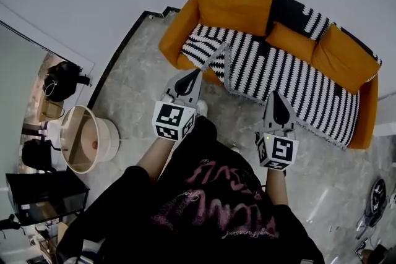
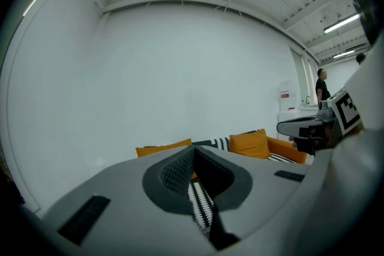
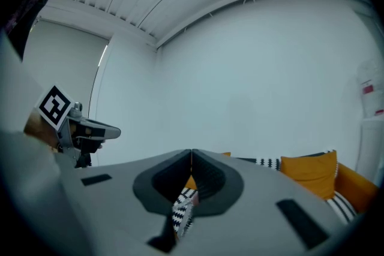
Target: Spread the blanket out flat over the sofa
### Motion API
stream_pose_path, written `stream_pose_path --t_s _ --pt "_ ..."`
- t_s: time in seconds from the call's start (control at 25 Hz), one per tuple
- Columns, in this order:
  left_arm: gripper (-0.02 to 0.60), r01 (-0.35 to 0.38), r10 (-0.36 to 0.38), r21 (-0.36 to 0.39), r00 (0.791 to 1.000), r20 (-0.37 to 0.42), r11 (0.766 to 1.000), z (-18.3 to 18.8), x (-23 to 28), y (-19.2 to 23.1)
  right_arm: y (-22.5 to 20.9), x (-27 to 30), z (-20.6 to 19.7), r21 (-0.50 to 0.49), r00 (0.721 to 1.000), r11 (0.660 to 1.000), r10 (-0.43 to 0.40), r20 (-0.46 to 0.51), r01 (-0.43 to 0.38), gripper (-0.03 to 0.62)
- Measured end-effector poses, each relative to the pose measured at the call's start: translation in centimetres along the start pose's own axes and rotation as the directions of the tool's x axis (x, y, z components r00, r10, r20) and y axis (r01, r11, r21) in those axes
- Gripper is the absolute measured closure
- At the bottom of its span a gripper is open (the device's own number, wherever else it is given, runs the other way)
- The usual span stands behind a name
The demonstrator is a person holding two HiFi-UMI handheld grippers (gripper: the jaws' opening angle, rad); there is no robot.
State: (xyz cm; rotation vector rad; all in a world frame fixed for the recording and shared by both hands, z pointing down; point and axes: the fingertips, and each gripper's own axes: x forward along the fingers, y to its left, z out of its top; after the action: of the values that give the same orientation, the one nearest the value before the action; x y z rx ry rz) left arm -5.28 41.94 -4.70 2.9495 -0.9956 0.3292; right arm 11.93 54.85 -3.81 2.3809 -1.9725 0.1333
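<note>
In front of the sofa [image 1: 179,31], my left gripper [image 1: 197,73] is clamped shut with a strip of the blanket [image 1: 297,80] pinched between its pads, lifted just off the sofa's left front corner. My right gripper [image 1: 276,96] is likewise fully closed on the blanket's front edge, further along to the right. The blanket itself lies over the seat and up the backrest, reaching almost to the right arm, with three cushions [image 1: 234,4] resting along the back.
</note>
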Motion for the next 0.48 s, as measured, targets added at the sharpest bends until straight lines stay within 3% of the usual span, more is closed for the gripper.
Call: stream_pose_path --t_s 0.48 --pt "0.571 0.030 -0.031 -0.055 0.999 -0.028 0.998 -1.3 5.6 4.2 -1.0 5.7 -0.5 -0.003 0.998 0.999 -0.043 -0.039 0.043 0.574"
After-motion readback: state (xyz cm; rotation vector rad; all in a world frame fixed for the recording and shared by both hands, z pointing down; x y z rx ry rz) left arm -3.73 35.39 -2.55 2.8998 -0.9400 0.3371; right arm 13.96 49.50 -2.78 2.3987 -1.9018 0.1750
